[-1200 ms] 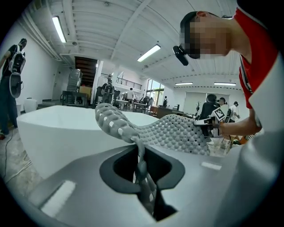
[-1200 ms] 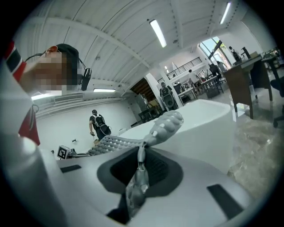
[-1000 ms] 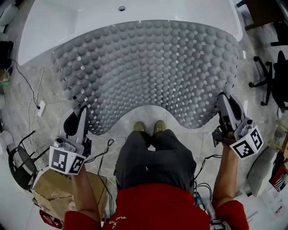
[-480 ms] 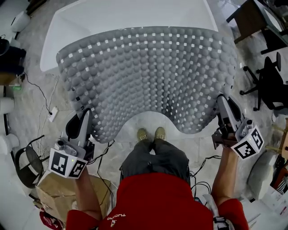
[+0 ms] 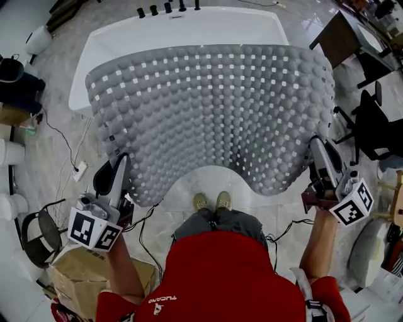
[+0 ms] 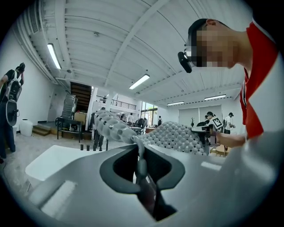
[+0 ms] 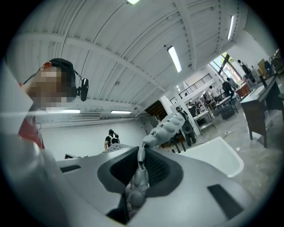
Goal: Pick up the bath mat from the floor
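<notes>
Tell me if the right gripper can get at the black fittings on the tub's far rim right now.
Probably not: the right gripper is shut on the bath mat, which stretches between it and the fittings.

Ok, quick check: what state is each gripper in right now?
Left gripper: closed, pinching the near left corner of the bath mat.
Right gripper: closed, pinching the bath mat's near right corner.
</notes>
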A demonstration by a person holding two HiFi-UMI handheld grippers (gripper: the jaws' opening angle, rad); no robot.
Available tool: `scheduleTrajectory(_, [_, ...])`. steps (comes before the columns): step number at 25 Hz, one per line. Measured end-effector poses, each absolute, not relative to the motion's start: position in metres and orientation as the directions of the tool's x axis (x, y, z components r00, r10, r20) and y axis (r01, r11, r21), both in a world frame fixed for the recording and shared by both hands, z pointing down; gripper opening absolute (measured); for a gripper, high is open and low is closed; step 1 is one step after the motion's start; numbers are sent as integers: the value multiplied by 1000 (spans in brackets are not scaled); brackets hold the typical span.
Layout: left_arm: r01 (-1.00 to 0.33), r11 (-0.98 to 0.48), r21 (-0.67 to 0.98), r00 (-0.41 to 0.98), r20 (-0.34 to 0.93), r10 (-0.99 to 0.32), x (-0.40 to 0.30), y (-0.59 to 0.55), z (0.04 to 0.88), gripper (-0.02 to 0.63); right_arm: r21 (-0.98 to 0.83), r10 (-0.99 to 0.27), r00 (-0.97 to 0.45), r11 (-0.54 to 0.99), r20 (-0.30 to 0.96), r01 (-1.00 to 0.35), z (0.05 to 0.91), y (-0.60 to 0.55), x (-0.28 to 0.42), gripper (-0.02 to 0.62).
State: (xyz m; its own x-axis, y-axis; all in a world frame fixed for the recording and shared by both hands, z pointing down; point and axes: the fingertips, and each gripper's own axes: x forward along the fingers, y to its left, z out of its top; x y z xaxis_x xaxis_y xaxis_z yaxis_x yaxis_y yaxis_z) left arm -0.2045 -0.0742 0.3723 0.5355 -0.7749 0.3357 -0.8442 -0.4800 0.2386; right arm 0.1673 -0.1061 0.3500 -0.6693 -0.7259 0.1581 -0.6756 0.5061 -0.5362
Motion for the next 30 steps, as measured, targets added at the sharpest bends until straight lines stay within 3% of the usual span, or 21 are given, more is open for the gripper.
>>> scheduleTrajectory(5, [-846, -460, 270, 529, 323, -784, -201, -72, 485, 38, -531, -709, -684, 519, 169, -669, 452, -112, 168, 38])
scheduleTrajectory(30, [-815, -501, 292, 573, 270, -774, -205, -88, 470, 38, -488, -726, -669, 532, 158, -692, 429, -115, 157, 38])
